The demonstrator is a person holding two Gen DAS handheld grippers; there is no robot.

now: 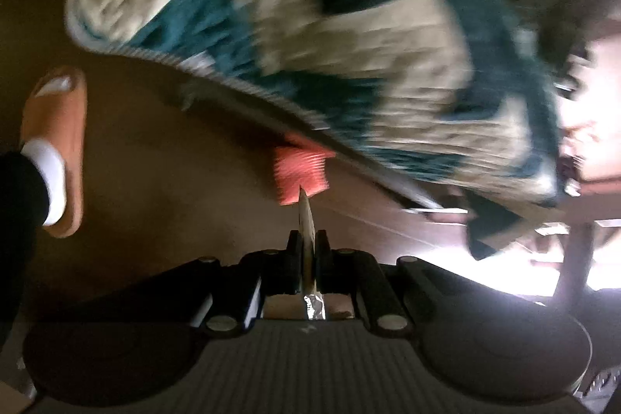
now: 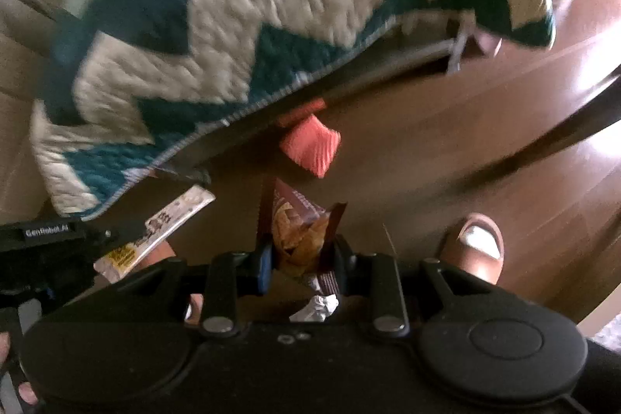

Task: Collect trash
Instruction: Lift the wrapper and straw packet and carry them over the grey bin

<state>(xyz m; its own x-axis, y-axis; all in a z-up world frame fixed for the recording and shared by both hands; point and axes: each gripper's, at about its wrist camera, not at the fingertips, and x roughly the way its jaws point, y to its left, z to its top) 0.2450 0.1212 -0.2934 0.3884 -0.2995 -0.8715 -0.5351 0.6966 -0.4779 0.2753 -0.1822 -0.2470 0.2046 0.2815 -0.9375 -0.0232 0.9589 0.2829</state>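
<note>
My left gripper (image 1: 308, 239) is shut on a thin white snack wrapper (image 1: 305, 216), seen edge-on, its foil end poking back between the fingers. The right wrist view shows that wrapper (image 2: 163, 224) flat, with printed graphics, held by the left gripper (image 2: 116, 235) at the left edge. My right gripper (image 2: 302, 251) is shut on a brown snack wrapper (image 2: 299, 227), crumpled between the pads. A coral-red ribbed piece (image 1: 300, 177) (image 2: 310, 150) lies on the brown floor below both grippers, half under the edge of a cushion.
A teal and cream zigzag cushion (image 1: 310, 45) (image 2: 233, 26) fills the top of both views, blurred. A person's foot in an orange slipper (image 1: 58, 142) (image 2: 475, 251) stands on the wooden floor (image 2: 427, 161). A dark furniture leg (image 1: 574, 258) rises at the right.
</note>
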